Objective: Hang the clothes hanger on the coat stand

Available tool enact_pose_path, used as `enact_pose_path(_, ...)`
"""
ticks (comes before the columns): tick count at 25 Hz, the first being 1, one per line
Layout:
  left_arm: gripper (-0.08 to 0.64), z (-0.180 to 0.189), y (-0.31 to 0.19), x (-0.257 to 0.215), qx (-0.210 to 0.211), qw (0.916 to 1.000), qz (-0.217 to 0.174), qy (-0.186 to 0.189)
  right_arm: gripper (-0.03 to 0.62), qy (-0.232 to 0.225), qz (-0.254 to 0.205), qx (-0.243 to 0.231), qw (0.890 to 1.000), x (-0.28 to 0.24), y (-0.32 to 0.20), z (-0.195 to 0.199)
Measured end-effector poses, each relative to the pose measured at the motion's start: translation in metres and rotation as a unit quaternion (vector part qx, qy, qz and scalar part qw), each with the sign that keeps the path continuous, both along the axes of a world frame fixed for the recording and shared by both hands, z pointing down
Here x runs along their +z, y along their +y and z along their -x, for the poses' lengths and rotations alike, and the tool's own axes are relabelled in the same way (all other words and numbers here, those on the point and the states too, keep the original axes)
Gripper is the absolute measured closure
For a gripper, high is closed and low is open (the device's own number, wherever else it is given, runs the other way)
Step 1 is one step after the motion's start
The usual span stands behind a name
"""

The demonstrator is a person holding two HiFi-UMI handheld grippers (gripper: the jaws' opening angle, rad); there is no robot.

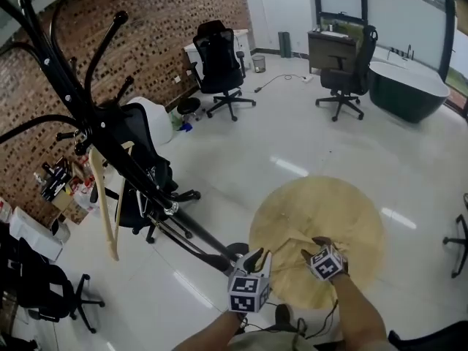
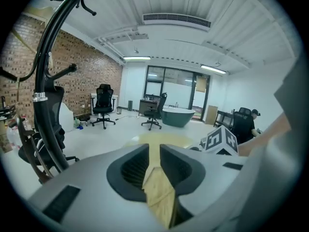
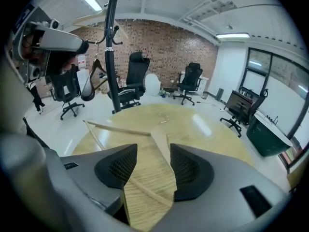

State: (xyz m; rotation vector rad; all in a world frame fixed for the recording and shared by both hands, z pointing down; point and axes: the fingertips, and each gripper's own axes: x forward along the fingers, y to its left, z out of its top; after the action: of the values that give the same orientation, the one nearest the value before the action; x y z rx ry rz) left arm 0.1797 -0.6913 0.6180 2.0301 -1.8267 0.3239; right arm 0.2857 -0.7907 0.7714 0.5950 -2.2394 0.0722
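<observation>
Right hand-held gripper (image 3: 153, 148): jaws stand wide and the hanger (image 3: 147, 175) has its broad wooden arm lying between them. I see no pad pressing on it, so I read this one as not gripping.

Left hand-held gripper (image 2: 154, 148): jaws nearly together, pinched on a strip of the same light wood. I judge that to be another part of the hanger, but can't tell which.

Hanger is right at both tips, over the near edge of the round table (image 1: 351, 210). Can't tell whether it rests on the top or sits just clear of it.

Long axis: from the right hand-held gripper the broad arm runs straight ahead to a corner. A thin bar then goes off left and away across the table.

Key relation: the coat stand (image 1: 170, 208) is well apart, ahead and to the left of both tips, past the left hand-held gripper. So the left one is nearer to it.

A second hanger (image 1: 108, 210) already hangs on the stand's near side.

Judgement: the carry goes left and up to a free hook. With only the left hand-held gripper clamped near one end, the far end could swing or droop. The right one should close before lifting.
</observation>
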Motion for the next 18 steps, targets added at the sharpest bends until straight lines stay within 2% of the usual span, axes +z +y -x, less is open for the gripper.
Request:
enact_pose_path(8,0.485,0.032,-0.020,0.026,-0.021,0.9992,0.034,0.001,0.383,0.078,0.027,-0.043,0.996,0.061,-0.051,0.016)
enact_pose_path(12,0.485,0.046,-0.026,0.034,-0.024,0.9987,0.046,0.002,0.382,0.049,0.065,-0.070,0.994,0.059,-0.057,0.035)
enact_pose_path(15,0.485,0.049,-0.029,0.039,-0.019,0.9985,0.051,0.002,0.440,0.025,0.080,-0.064,0.994,0.060,-0.048,0.039)
enact_pose_path(16,0.485,0.048,-0.028,0.041,-0.017,0.9986,0.051,0.002,0.480,0.028,0.075,-0.064,0.995,0.062,-0.043,0.038)
enact_pose_path(18,0.485,0.042,-0.025,0.043,-0.010,0.9988,0.047,0.004,0.494,0.041,0.070,-0.068,0.994,0.067,-0.028,0.033)
